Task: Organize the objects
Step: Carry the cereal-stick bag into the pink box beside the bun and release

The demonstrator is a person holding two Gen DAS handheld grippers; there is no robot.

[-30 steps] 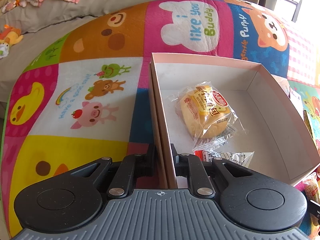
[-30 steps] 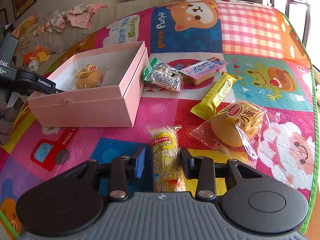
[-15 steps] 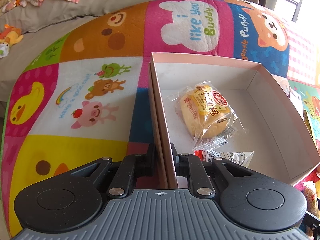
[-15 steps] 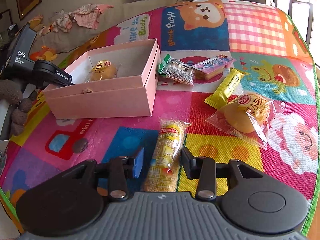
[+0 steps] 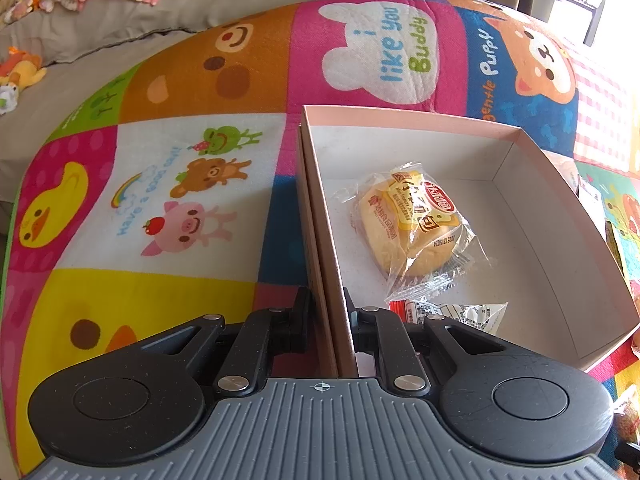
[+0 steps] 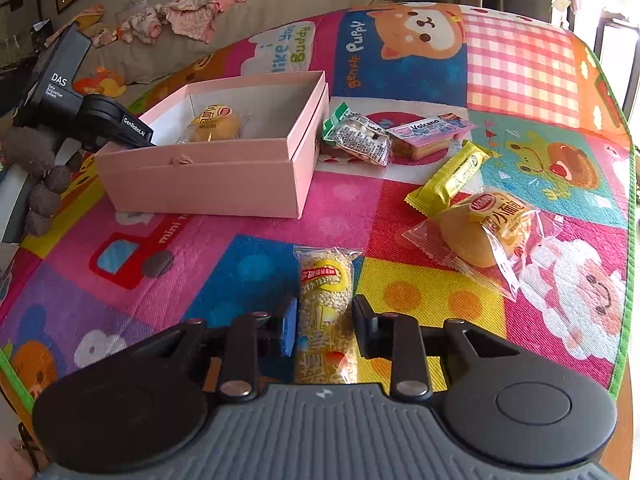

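Note:
An open pink box (image 5: pixel 552 216) sits on the colourful play mat. My left gripper (image 5: pixel 329 320) is shut on the box's left wall. Inside lie a wrapped bun (image 5: pixel 412 220) and a small white packet (image 5: pixel 456 314). In the right wrist view the box (image 6: pixel 208 172) stands at the left with the left gripper's body (image 6: pixel 108 124) at its far side. My right gripper (image 6: pixel 325 326) is shut on a long rice-puff snack bar (image 6: pixel 326 308) and holds it above the mat.
On the mat to the right of the box lie a silver-green packet (image 6: pixel 360 138), a pink Volcano packet (image 6: pixel 430 134), a yellow bar (image 6: pixel 452 178) and a second wrapped bun (image 6: pixel 486 232). A sofa with clothes and toys (image 6: pixel 180 16) is behind. The mat's edge (image 6: pixel 628 240) runs along the right.
My right gripper has risen with the snack bar and swung left, so the box sits closer to the view's centre. The left gripper and box have not moved.

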